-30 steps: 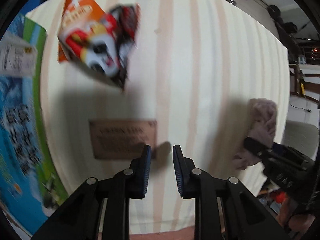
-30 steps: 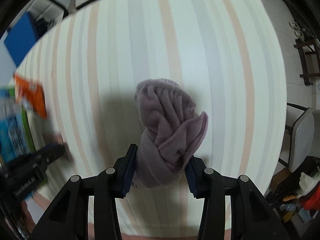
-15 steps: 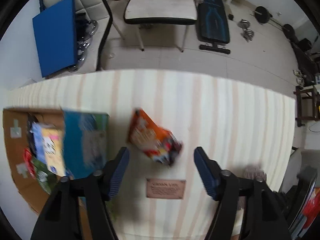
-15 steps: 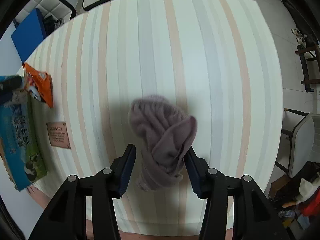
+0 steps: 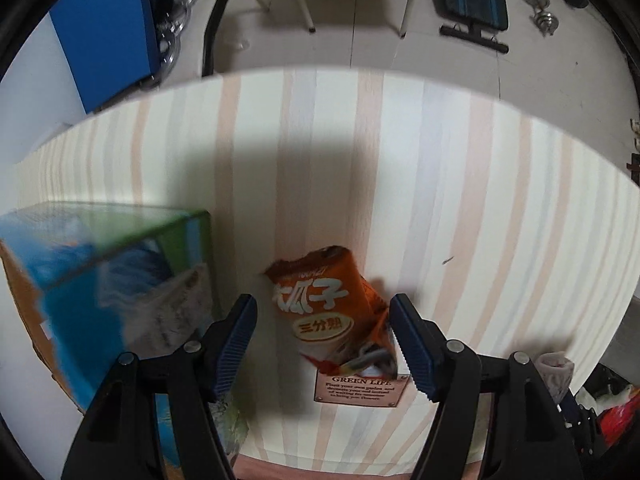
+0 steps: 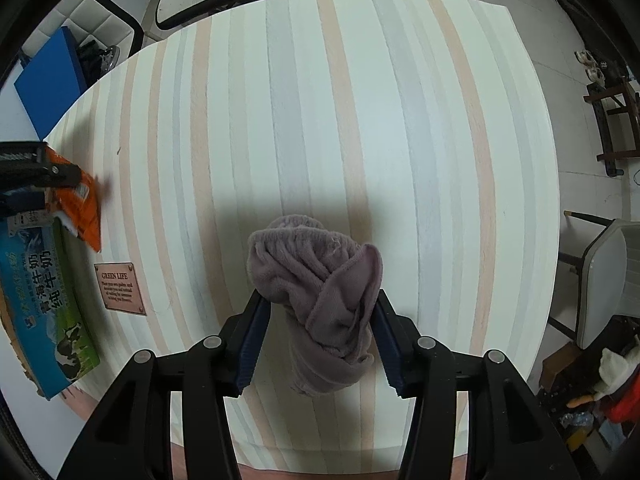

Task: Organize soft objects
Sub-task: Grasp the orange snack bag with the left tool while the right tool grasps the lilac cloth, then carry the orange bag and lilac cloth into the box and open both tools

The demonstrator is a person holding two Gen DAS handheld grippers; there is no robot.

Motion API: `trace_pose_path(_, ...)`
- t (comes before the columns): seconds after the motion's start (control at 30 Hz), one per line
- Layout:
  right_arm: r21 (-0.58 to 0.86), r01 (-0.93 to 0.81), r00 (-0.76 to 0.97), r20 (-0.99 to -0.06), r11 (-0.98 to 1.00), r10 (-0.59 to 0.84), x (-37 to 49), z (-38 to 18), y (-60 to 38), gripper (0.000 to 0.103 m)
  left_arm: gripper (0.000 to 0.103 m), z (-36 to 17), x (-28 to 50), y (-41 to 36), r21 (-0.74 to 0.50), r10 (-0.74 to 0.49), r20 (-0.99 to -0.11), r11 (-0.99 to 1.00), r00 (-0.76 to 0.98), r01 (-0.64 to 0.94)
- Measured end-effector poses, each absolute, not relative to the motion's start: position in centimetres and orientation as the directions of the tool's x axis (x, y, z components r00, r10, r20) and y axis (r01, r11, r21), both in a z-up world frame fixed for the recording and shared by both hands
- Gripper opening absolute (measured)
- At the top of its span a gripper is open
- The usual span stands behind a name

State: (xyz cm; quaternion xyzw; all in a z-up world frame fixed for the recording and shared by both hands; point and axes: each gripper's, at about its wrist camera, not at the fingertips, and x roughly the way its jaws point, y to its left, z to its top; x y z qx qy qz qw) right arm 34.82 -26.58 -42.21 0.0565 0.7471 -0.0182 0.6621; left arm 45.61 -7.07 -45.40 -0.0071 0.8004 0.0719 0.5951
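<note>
An orange snack bag point(image 5: 326, 314) lies on the striped table between the wide-open jaws of my left gripper point(image 5: 324, 344), which hovers over it; the pads do not touch it. The bag also shows in the right wrist view point(image 6: 82, 208). A bunched mauve fleece cloth point(image 6: 320, 296) lies between the fingers of my right gripper point(image 6: 318, 344); the jaws stand open beside it with small gaps. The cloth shows at the table's right edge in the left wrist view point(image 5: 554, 370).
A blue-green milk carton box point(image 5: 104, 296) stands left of the snack bag, also in the right wrist view point(image 6: 44, 304). A copper "GREEN LIFE" plaque point(image 5: 362, 388) lies just below the bag. Chairs, a weight bench and dumbbells stand beyond the table's far edge point(image 5: 360, 70).
My left gripper opened wide, rose, then came down over the snack bag. My right gripper opened and let go of the mauve cloth, which now rests on the table.
</note>
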Motion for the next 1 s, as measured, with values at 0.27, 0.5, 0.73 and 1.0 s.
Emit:
trace_pose_path(0.27, 0.047, 0.13, -0.142, -0.988, 0.99, 0.065, 33.0, -43.7, -27.8, 0.054, 0.042, -46.4, 43.4, -8.4, 0.076, 0.049, -0.958, 0.993, -0.284, -0.085)
trace_pose_path(0.5, 0.049, 0.146, -0.172, -0.982, 0.988, 0.074, 32.0, -45.1, -28.2, 0.045, 0.039, -44.7, 41.4, -10.0, 0.029, 0.015, -0.976, 0.998, -0.216, -0.063)
trace_pose_path(0.73, 0.071, 0.164, -0.15, -0.984, 0.984, 0.096, 31.0, -44.5, -28.4, 0.038, 0.039, -41.4, 38.3, -11.1, -0.06, -0.065, -0.988, 0.998, -0.139, -0.035)
trace_pose_path(1.0, 0.164, 0.161, -0.077, -0.981, 0.973, 0.178, 28.6, -39.5, -27.4, 0.038, 0.039, -34.6, 32.5, -11.0, -0.217, -0.216, -0.976, 0.976, -0.026, 0.019)
